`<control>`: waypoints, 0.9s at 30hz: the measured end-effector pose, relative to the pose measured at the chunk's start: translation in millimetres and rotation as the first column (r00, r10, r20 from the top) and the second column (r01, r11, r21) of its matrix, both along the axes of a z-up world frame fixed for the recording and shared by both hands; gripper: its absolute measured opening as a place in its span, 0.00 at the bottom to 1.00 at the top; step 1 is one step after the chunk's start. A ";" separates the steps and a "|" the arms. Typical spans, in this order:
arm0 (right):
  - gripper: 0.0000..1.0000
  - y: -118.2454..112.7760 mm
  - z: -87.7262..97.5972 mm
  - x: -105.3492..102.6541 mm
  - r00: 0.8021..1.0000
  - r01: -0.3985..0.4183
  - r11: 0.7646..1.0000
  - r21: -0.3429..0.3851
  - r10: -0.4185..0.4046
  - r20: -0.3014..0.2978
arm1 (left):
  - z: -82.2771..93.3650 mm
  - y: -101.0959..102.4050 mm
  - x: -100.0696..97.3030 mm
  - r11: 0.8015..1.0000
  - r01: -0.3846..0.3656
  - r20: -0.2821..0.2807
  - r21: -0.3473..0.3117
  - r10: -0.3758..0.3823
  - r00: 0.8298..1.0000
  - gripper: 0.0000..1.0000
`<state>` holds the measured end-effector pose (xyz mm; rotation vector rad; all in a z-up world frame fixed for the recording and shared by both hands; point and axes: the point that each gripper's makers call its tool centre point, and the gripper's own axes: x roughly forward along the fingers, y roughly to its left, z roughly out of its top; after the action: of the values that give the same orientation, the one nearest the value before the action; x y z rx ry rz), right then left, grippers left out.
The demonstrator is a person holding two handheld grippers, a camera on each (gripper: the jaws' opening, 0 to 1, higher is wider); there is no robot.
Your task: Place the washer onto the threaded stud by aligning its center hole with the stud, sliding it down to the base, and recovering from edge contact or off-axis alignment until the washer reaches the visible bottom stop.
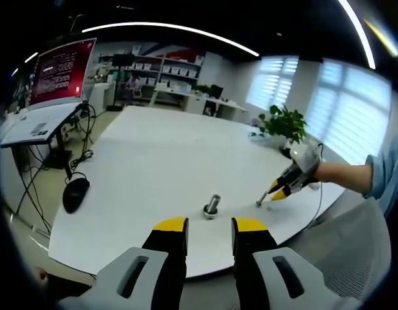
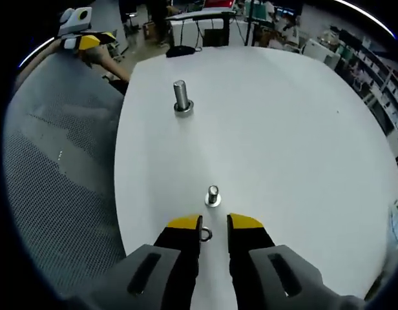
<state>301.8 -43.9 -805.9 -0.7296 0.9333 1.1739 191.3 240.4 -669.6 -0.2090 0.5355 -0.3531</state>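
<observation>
White round table (image 2: pixel 302 129) in an office. Right gripper (image 2: pixel 214 226) – jaws spread, washer (image 2: pixel 205 234) lying loose between the tips, small stud (image 2: pixel 213 195) just past at 12 o'clock. Left gripper (image 1: pixel 209 229) spread, holding nothing, tall stud (image 1: pixel 212 206) ahead. Pinch washer by its rim, keep it level, centre hole over stud before lowering.

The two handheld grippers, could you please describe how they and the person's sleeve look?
Left gripper and right gripper match: light grey moulded bodies with dark slots, and black fingers capped in yellow. A light blue sleeve covers the arm that carries the right gripper.
</observation>
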 end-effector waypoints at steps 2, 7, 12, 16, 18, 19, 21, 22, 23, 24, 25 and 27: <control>0.18 -3.0 -7.1 -7.5 0.999 -0.020 0.999 -0.028 0.020 -0.027 | 0.1 0.5 -0.1 1.000 -0.002 0.001 0.000 0.002 1.000 0.25; 0.18 -8.7 -21.2 -13.3 0.996 -0.079 0.992 -0.101 0.074 -0.051 | 0.1 0.7 -0.1 1.000 -0.004 0.002 0.000 0.004 1.000 0.25; 0.17 -11.7 -29.6 -11.4 0.994 -0.101 0.984 -0.148 0.093 -0.059 | -0.1 0.7 -0.5 1.000 -0.004 0.002 0.002 0.004 1.000 0.25; 0.17 -11.5 -32.4 -12.8 0.993 -0.111 0.981 -0.162 0.102 -0.064 | -0.2 0.9 -0.5 1.000 -0.005 0.001 0.001 0.005 1.000 0.25; 0.17 -14.0 -35.3 -14.0 0.992 -0.120 0.976 -0.180 0.111 -0.064 | -0.4 0.8 -0.7 1.000 -0.004 0.000 0.002 0.004 1.000 0.25; 0.17 -14.8 -36.1 -14.2 0.991 -0.125 0.975 -0.186 0.115 -0.064 | -0.4 0.8 -0.7 1.000 -0.004 0.000 0.002 0.004 1.000 0.25; 0.16 -14.8 -35.9 -12.1 0.992 -0.121 0.976 -0.178 0.113 -0.055 | -0.4 0.9 -0.6 1.000 -0.004 0.001 0.002 0.004 1.000 0.25; 0.16 -15.3 -36.3 -11.8 0.993 -0.111 0.977 -0.180 0.102 -0.059 | -0.3 0.9 -0.6 1.000 -0.005 0.001 0.001 0.005 1.000 0.25; 0.16 -15.2 -35.6 -12.1 0.994 -0.100 0.980 -0.174 0.090 -0.064 | -0.3 0.8 -0.5 1.000 -0.004 0.001 0.001 0.004 1.000 0.25; 0.16 -15.2 -35.6 -12.1 0.994 -0.099 0.980 -0.174 0.089 -0.062 | -0.3 0.6 -0.5 1.000 -0.004 0.001 0.001 0.004 1.000 0.25; 0.15 -15.4 -35.8 -11.6 0.994 -0.100 0.979 -0.175 0.091 -0.058 | -0.2 0.5 -0.4 1.000 -0.004 0.001 0.001 0.004 1.000 0.25; 0.15 -15.2 -36.5 -11.8 0.993 -0.121 0.974 -0.192 0.115 -0.040 | -0.3 0.2 -0.2 1.000 -0.002 0.000 0.001 0.002 1.000 0.25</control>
<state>290.0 -59.0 -842.4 -0.9388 1.0500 1.2103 191.0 240.6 -669.9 -0.2085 0.5356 -0.3504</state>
